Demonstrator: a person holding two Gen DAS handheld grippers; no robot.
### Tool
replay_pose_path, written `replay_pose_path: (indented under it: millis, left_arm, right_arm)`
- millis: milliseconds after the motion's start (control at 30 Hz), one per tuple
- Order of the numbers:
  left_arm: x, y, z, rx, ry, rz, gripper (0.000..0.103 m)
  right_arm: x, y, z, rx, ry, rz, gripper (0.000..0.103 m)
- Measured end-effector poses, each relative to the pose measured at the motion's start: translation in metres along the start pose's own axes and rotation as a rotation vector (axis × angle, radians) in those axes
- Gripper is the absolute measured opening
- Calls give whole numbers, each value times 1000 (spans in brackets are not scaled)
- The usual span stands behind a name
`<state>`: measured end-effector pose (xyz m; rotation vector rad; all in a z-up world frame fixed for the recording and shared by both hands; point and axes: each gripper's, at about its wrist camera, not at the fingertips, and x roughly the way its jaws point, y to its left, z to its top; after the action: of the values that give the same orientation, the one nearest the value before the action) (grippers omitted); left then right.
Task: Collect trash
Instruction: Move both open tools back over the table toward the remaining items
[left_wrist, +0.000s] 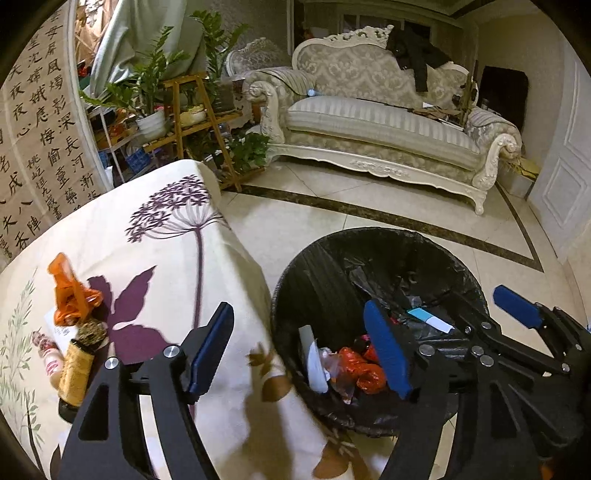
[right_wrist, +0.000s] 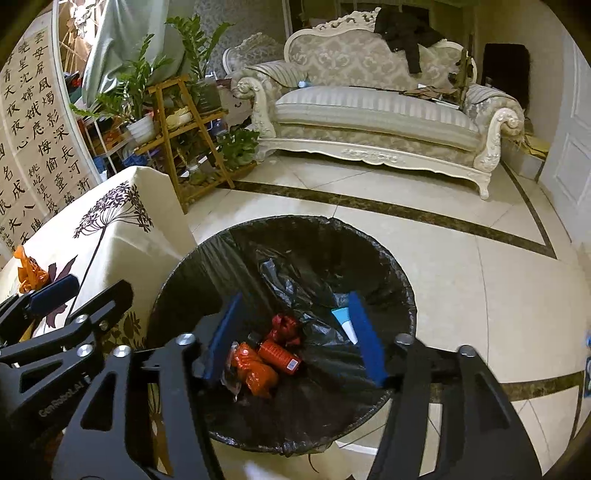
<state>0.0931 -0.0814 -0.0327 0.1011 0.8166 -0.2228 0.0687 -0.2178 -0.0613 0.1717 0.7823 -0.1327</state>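
Observation:
A black-lined trash bin (left_wrist: 388, 234) (right_wrist: 295, 221) stands on the floor beside the cloth-covered table (left_wrist: 159, 236). Inside it lie red-orange wrappers (right_wrist: 258, 371), a red can (right_wrist: 279, 356), a blue-and-white box (left_wrist: 430, 319) and white paper (left_wrist: 314, 363). My left gripper (left_wrist: 299, 350) is open with nothing between its pads, straddling the table's corner and the bin's rim. Open and empty too, my right gripper (right_wrist: 293, 341) hangs over the bin's mouth. On the table sit an orange plastic bag (left_wrist: 72, 295), a gold thread spool (left_wrist: 75, 373) and a small bottle (left_wrist: 50, 360).
Across the tiled floor (right_wrist: 461, 277) stands an ornate sofa (left_wrist: 376, 125) with a black garment on its back. A wooden plant stand (left_wrist: 199, 122) with potted plants sits beyond the table. A white door (left_wrist: 565, 177) is at the right and a calligraphy panel (left_wrist: 40, 140) at the left.

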Motion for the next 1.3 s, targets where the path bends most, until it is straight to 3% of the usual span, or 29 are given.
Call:
replay_pose_path:
  millis: [133, 233, 600, 1000, 1300]
  left_arm:
    - [-10, 15, -6, -26, -6, 22, 73]
    - [-18, 29, -12, -49, -10, 42, 74]
    - [-51, 94, -38, -171, -17, 145, 75]
    - [-76, 183, -80, -333, 6, 288, 75]
    - [-90, 229, -99, -410, 1, 340, 75]
  right_arm:
    - [-4, 9, -1, -18, -16, -18, 80]
    - [-8, 21, -3, -49, -29, -42, 87]
    - [-16, 78, -11, -108, -2, 66, 87]
    - [-26, 172, -21, -251, 37, 199, 87]
    - [-32, 239, -26, -304, 50, 283, 87]
